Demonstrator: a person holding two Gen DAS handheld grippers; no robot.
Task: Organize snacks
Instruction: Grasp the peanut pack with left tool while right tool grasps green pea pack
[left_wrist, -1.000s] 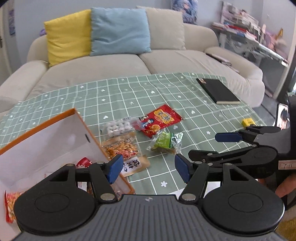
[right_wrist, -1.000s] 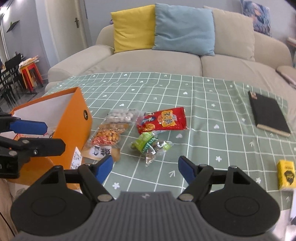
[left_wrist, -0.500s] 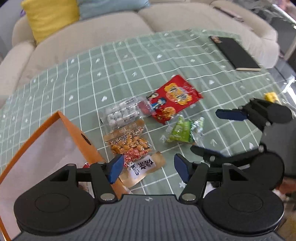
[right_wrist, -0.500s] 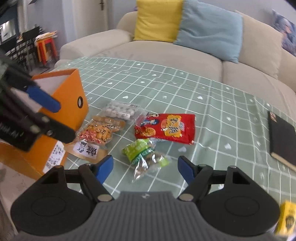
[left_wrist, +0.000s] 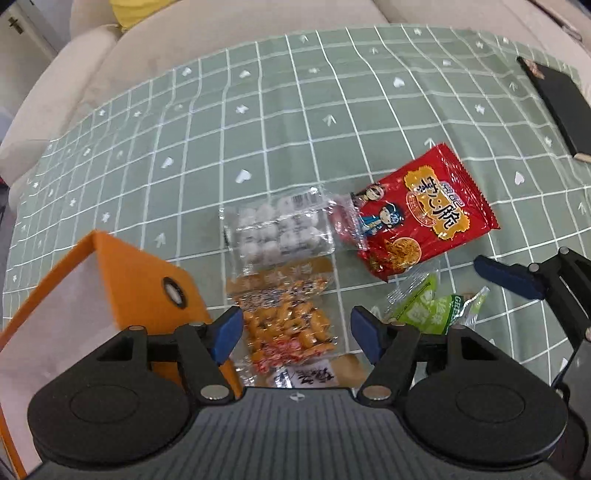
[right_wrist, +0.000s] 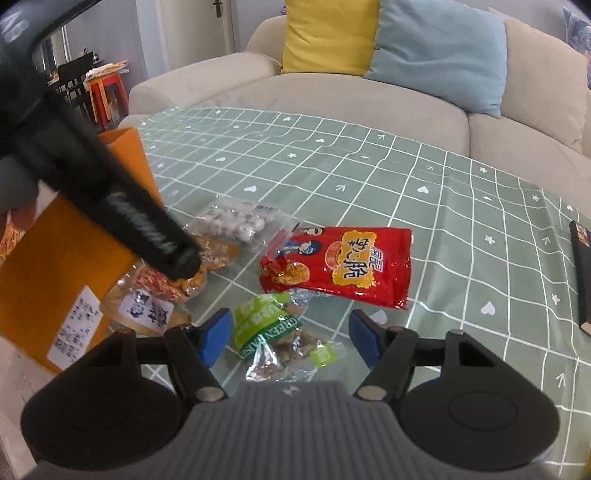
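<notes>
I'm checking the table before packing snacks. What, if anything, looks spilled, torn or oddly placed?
Nothing looks spilled or torn. The clear pack of white balls overlaps the red snack bag, and the orange peanut pack lies close beside the orange box. The black notebook isn't a snack.

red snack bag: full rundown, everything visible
The red snack bag is a glossy foil packet with crimped ends, yellow lettering, cartoon faces and a noodle picture. It looks sealed, lying flat, face up, on the green checked tablecloth. The clear pack of white balls overlaps one end; neither gripper touches it.
</notes>
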